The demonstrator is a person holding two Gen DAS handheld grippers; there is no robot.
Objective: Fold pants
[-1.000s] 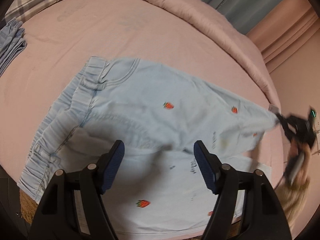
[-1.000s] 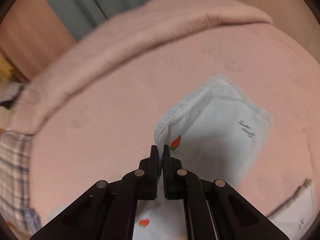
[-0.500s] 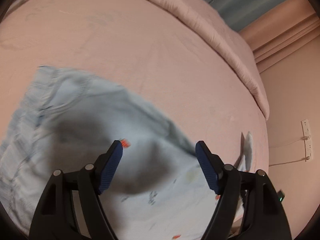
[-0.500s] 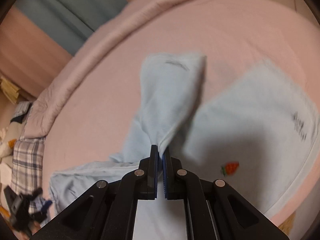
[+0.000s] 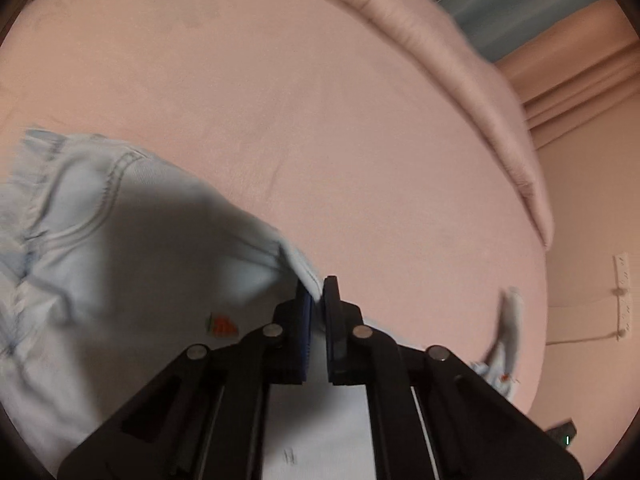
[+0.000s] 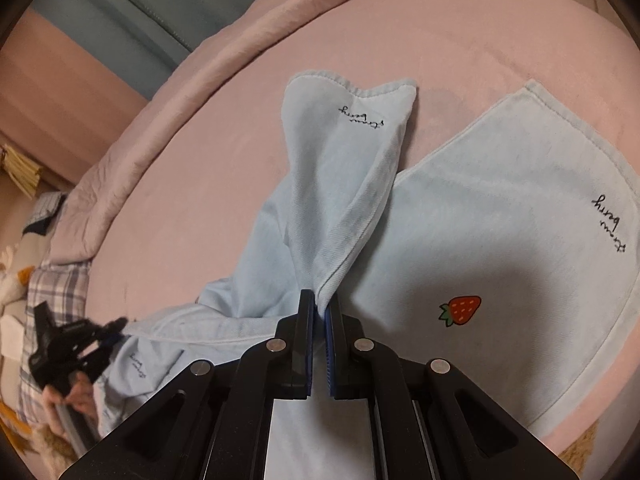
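Light blue pants (image 5: 120,248) with red strawberry prints lie on a pink bed (image 5: 320,120). My left gripper (image 5: 316,292) is shut on a fold of the pants fabric near the waist end. My right gripper (image 6: 319,308) is shut on the hem edge of one leg (image 6: 344,184), which is lifted and drawn over toward the other leg (image 6: 500,216), lying flat to the right. The left gripper also shows in the right wrist view (image 6: 76,344) at the far left, at the pants' edge.
A rolled pink duvet (image 5: 460,76) runs along the far side of the bed. A plaid pillow (image 6: 52,292) and soft toys sit at the left. A wall socket with a cable (image 5: 620,280) is on the right wall.
My left gripper has closed on the pants fabric; it was open before. My right gripper has carried the leg hem across toward the other leg.
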